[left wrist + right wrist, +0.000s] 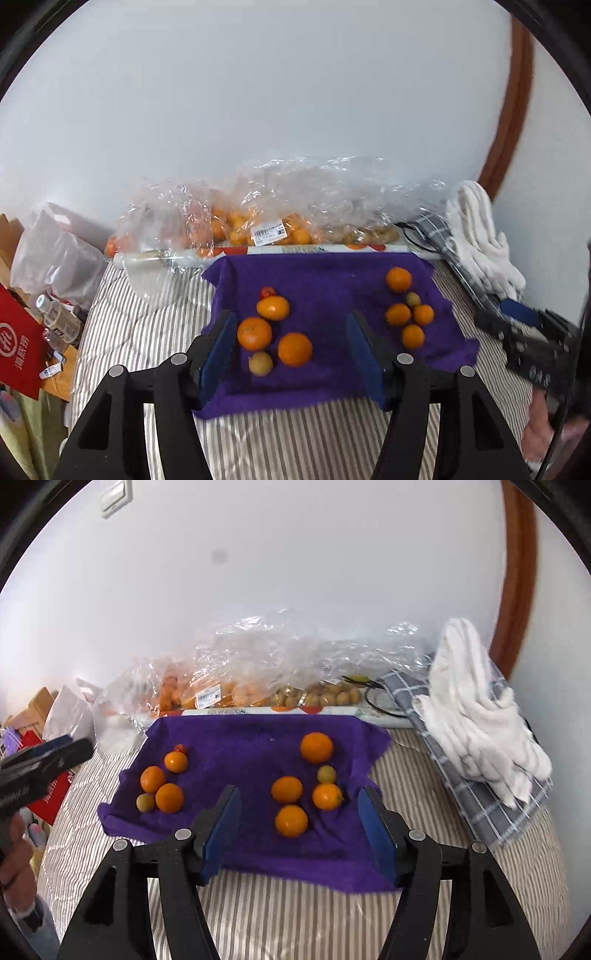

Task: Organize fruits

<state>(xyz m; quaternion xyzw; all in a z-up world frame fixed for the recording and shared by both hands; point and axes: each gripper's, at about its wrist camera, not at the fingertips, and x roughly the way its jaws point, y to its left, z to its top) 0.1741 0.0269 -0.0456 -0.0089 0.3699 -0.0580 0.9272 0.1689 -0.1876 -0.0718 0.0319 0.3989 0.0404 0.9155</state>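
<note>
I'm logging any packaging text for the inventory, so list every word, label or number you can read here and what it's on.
"海底捞", with a round logo: white print on the red bag at the left edge.
White barcode label on the clear plastic fruit bag: print too small to read.
Bottle label beside the red bag: blurred, unreadable.

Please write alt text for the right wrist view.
An open, empty right hand-held gripper hangs above a purple towel with two groups of orange fruits on a striped bed. Fruit bags line the wall.
</note>
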